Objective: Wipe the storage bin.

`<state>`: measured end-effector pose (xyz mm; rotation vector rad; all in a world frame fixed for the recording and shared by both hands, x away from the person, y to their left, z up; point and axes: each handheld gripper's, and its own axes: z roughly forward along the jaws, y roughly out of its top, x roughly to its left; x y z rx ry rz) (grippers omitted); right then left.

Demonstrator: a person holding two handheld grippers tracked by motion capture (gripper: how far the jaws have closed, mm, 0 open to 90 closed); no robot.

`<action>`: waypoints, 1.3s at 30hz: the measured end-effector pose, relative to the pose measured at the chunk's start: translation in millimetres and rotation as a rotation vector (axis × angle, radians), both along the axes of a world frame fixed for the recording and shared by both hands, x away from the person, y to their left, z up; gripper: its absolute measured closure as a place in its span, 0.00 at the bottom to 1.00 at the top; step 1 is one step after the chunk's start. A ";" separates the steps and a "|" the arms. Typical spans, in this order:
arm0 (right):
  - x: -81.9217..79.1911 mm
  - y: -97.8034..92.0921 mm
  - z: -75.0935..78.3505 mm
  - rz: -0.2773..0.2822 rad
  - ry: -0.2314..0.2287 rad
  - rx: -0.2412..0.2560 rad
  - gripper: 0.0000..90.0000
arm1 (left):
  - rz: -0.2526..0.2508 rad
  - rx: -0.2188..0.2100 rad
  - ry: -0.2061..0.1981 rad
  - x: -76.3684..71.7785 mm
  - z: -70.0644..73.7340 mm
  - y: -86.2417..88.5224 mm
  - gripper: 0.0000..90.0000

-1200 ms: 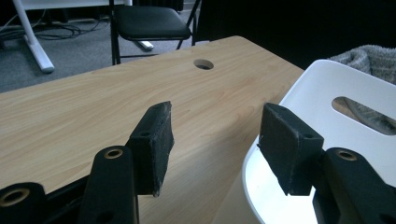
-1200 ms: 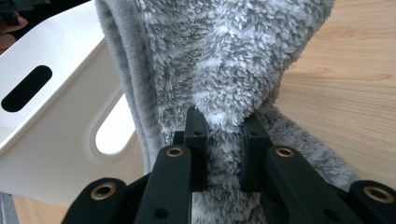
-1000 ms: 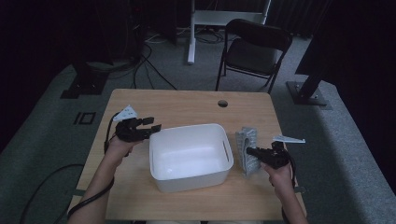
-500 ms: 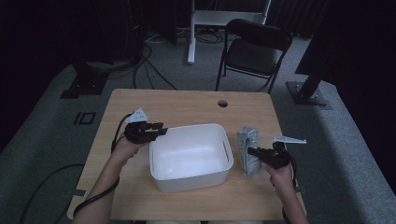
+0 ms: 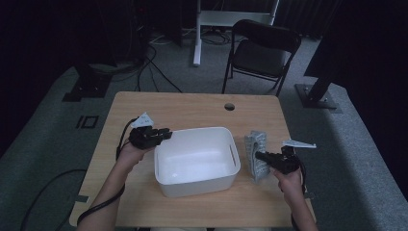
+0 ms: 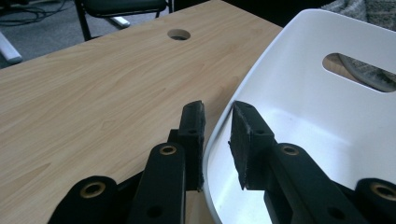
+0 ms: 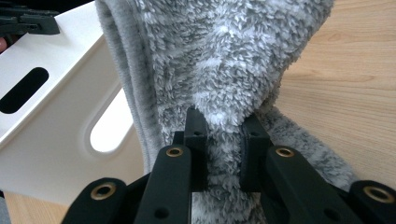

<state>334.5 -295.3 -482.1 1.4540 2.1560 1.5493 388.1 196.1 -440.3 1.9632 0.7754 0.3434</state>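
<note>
Currently the right gripper pinches a fold of the grey fleece cloth just beside the white tub on the table, while the left gripper view shows the left gripper spread astride the tub's rim, contact unclear.

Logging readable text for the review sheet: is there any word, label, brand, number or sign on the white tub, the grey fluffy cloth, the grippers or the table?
None can be read.
White tub: plain, no label or print seen.
Grey fluffy cloth: no tag or lettering seen.
Left gripper and right gripper: black jaws, no markings.
Table: bare wood grain, no sign.
</note>
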 end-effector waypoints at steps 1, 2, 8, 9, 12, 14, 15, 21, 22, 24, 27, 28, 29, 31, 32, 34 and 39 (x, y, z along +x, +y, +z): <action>-0.1 -0.1 0.1 -0.002 0.000 0.001 0.86 | 0.005 -0.002 -0.001 -0.8 -0.2 0.3 0.84; -0.2 -0.2 0.1 -0.002 -0.001 0.003 0.86 | 0.009 -0.008 0.001 -1.5 -0.5 1.0 0.85; -0.1 -0.5 0.2 -0.002 -0.001 0.001 0.86 | 0.037 -0.035 0.018 -7.9 -2.1 5.6 0.92; 0.0 -0.3 0.3 -0.002 0.000 0.001 0.86 | 0.044 -0.036 0.020 -9.1 -2.2 6.1 0.93; 0.2 -0.2 0.4 -0.003 -0.001 0.001 0.86 | 0.073 -0.037 0.026 -13.6 -1.8 5.8 0.94; 0.1 0.0 0.6 -0.003 -0.001 0.002 0.86 | 0.099 -0.041 0.034 -16.3 -1.4 4.9 0.95; 0.1 0.0 0.8 -0.004 -0.001 0.001 0.86 | 0.103 -0.043 0.038 -17.3 -1.4 4.6 0.94; -0.1 -0.2 1.7 -0.007 -0.003 0.005 0.86 | 0.094 -0.065 0.006 -14.2 -2.1 4.8 0.80; -0.3 -0.4 1.8 -0.006 -0.005 0.005 0.86 | 0.092 -0.067 0.004 -12.3 -1.5 4.5 0.79; -0.6 -0.9 2.0 -0.008 -0.006 0.007 0.86 | 0.075 -0.063 0.014 -8.1 0.1 3.0 0.74; -0.7 -1.9 1.6 -0.009 -0.003 0.007 0.86 | 0.050 -0.053 0.020 -2.6 1.5 -0.7 0.74; -0.7 -2.1 1.4 -0.010 -0.002 0.008 0.86 | 0.052 -0.046 0.020 -1.1 1.5 -2.2 0.74; -0.8 -2.2 1.1 -0.010 -0.002 0.008 0.86 | 0.050 -0.040 0.030 0.9 1.0 -3.5 0.74; -0.8 -1.9 0.9 -0.008 -0.002 0.008 0.86 | 0.058 -0.041 0.035 3.3 0.5 -3.9 0.76; -1.0 -1.7 1.0 -0.009 -0.001 0.007 0.86 | 0.057 -0.046 0.043 4.1 0.1 -3.7 0.77; -1.1 -1.7 1.0 -0.007 -0.001 0.010 0.86 | 0.046 -0.049 0.055 4.4 -0.4 -3.9 0.82; -1.2 -1.5 1.2 -0.008 -0.001 0.009 0.86 | 0.053 -0.021 0.039 -0.9 0.7 -7.9 0.93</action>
